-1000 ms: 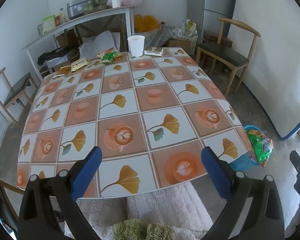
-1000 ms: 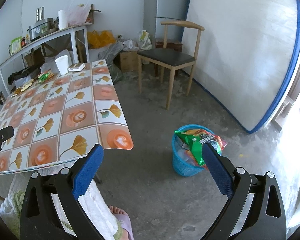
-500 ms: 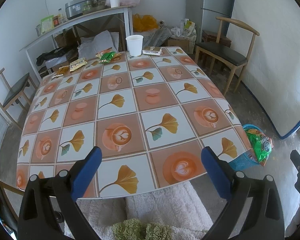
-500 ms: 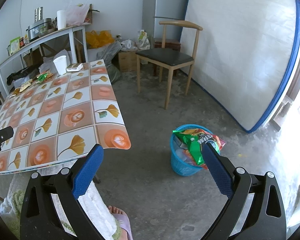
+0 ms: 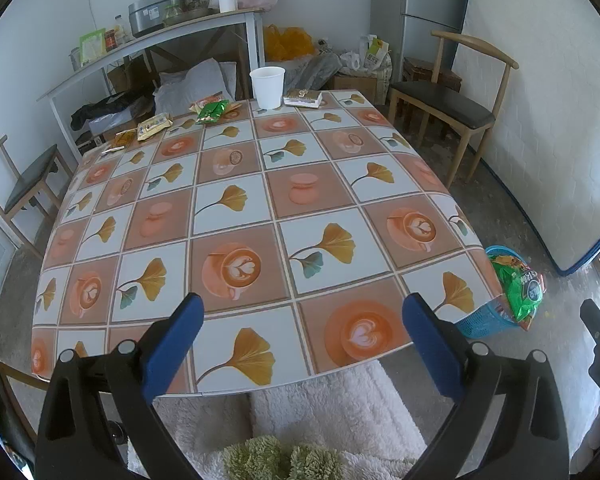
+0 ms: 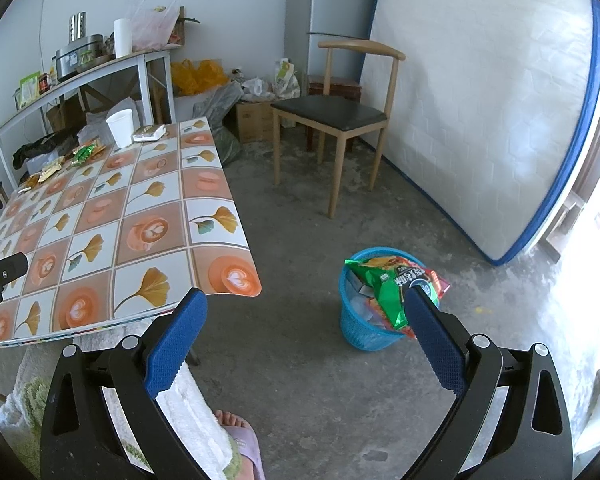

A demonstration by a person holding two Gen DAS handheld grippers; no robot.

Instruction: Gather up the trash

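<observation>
My left gripper [image 5: 300, 312] hangs open over the near edge of the patterned table [image 5: 260, 208], holding nothing. At the table's far end lie a white paper cup [image 5: 267, 86], a flat packet [image 5: 302, 97], a green wrapper [image 5: 212, 111] and a yellow wrapper [image 5: 154, 123]. My right gripper [image 6: 302, 308] is open above the concrete floor, between the table corner and a blue trash basket [image 6: 366, 320]. Green and red snack bags [image 6: 384, 284] stick out of that basket. The basket [image 5: 484, 320] also shows beside the table's right corner in the left wrist view.
A wooden chair [image 6: 336, 116] stands behind the basket, and a white mattress [image 6: 480, 112] leans on the right wall. A shelf table [image 5: 152, 40] with kitchen items sits behind the patterned table. Another chair [image 5: 24, 184] is at the left. A person's foot [image 6: 240, 436] is below.
Both grippers have shifted slightly: the left wrist view has drawn back a little from the table, and the basket has crept left in the right wrist view. Both jaws stay open.
</observation>
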